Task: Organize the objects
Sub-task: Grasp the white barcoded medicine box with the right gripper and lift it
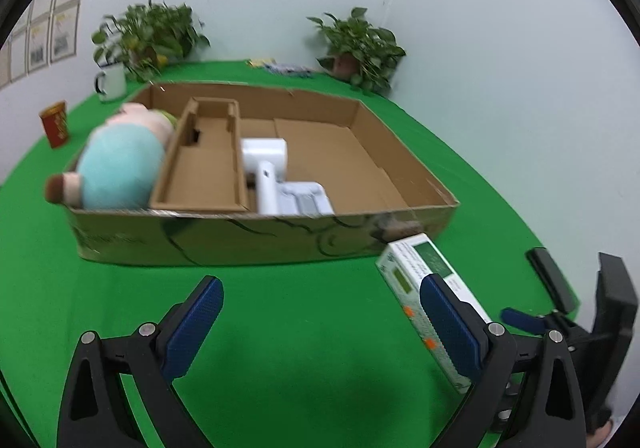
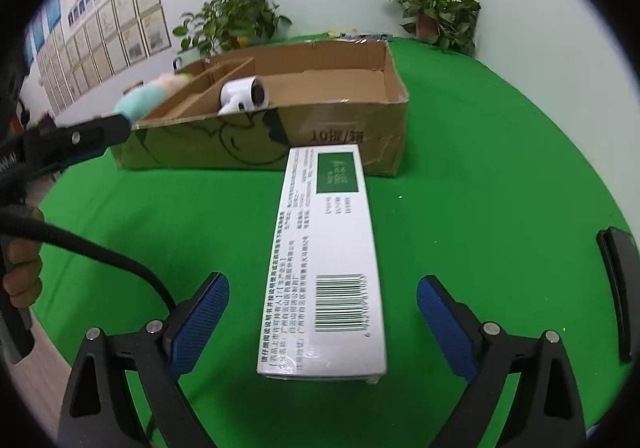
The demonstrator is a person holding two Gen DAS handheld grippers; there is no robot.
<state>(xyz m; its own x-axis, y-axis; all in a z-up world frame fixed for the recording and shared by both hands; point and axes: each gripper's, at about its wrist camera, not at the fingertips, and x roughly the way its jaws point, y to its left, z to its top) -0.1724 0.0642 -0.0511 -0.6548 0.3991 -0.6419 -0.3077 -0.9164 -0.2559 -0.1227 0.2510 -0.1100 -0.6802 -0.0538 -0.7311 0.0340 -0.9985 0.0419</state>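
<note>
A long white medicine box [image 2: 326,260] with a green patch and barcode lies on the green cloth, between the open fingers of my right gripper [image 2: 322,322], apart from both pads. It also shows in the left wrist view [image 1: 416,276], to the right of my left gripper [image 1: 320,322], which is open and empty over bare cloth. A shallow cardboard box [image 1: 256,240] holds a plush pig [image 1: 120,164], a cardboard insert [image 1: 204,168] and a white hair dryer [image 1: 272,172]. The box also shows in the right wrist view [image 2: 340,128].
Two potted plants [image 1: 152,36] [image 1: 360,48] stand at the back by the wall, with a white mug [image 1: 110,82] and a red cup [image 1: 56,122] at the left. A black flat object [image 2: 618,288] lies at the right cloth edge.
</note>
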